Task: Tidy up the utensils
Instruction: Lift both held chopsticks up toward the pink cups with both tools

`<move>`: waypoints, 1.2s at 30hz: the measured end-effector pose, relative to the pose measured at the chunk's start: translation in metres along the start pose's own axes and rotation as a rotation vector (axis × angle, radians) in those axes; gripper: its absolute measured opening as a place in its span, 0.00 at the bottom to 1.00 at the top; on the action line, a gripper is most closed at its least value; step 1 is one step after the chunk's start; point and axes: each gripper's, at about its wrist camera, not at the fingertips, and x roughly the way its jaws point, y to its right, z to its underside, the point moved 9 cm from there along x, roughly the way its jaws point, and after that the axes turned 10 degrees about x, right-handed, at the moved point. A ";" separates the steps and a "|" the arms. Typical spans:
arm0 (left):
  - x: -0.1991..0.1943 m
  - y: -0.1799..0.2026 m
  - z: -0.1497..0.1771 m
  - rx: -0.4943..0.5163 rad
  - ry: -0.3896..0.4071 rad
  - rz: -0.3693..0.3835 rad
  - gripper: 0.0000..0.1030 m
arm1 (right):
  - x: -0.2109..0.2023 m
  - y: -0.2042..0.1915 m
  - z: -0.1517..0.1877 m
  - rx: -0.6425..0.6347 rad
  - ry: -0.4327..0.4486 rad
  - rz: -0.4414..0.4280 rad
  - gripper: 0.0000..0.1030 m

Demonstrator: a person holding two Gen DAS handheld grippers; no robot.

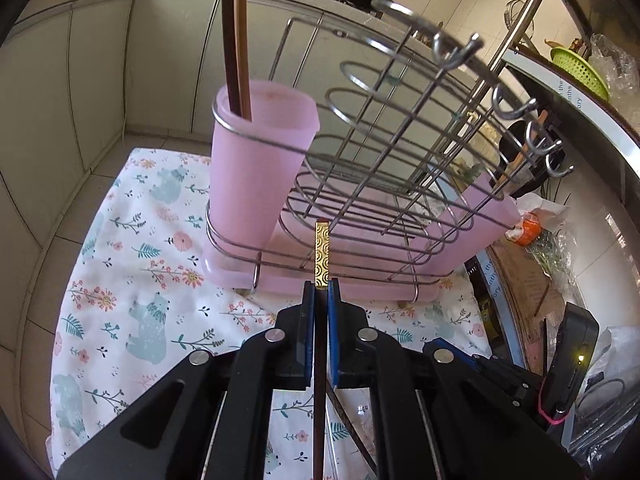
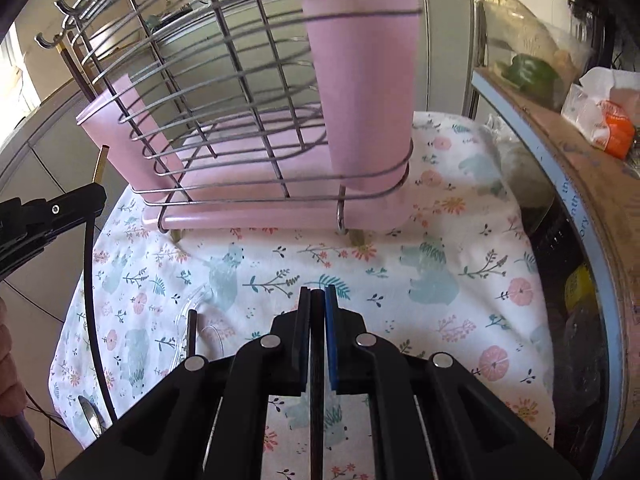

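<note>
A wire rack (image 1: 384,184) with a pink tray and two pink cups stands on a floral cloth. The left pink cup (image 1: 256,160) holds two brown chopsticks (image 1: 234,40). My left gripper (image 1: 321,286) is shut on a dark chopstick with a gold patterned tip (image 1: 322,254), just in front of the rack's base. My right gripper (image 2: 318,294) is shut on a dark chopstick (image 2: 316,360), over the cloth in front of the rack (image 2: 240,92). The right pink cup (image 2: 364,80) holds utensils. The left gripper's finger (image 2: 60,208) and gold tip (image 2: 100,164) show at left.
The floral cloth (image 1: 132,280) covers the table. A clear dish (image 2: 204,320) with a dark chopstick (image 2: 192,336) and a spoon (image 2: 90,416) lies at the lower left of the right view. A shelf with bags and vegetables (image 2: 532,72) stands right. Kitchen cabinets (image 1: 100,60) are behind.
</note>
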 end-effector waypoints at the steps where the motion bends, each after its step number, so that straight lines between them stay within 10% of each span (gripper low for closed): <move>1: -0.002 0.001 -0.001 0.004 0.009 -0.004 0.05 | -0.002 0.001 -0.003 -0.003 0.010 0.002 0.06; 36: -0.041 0.024 -0.017 0.050 0.123 -0.011 0.05 | -0.057 0.006 -0.024 -0.008 0.195 0.013 0.06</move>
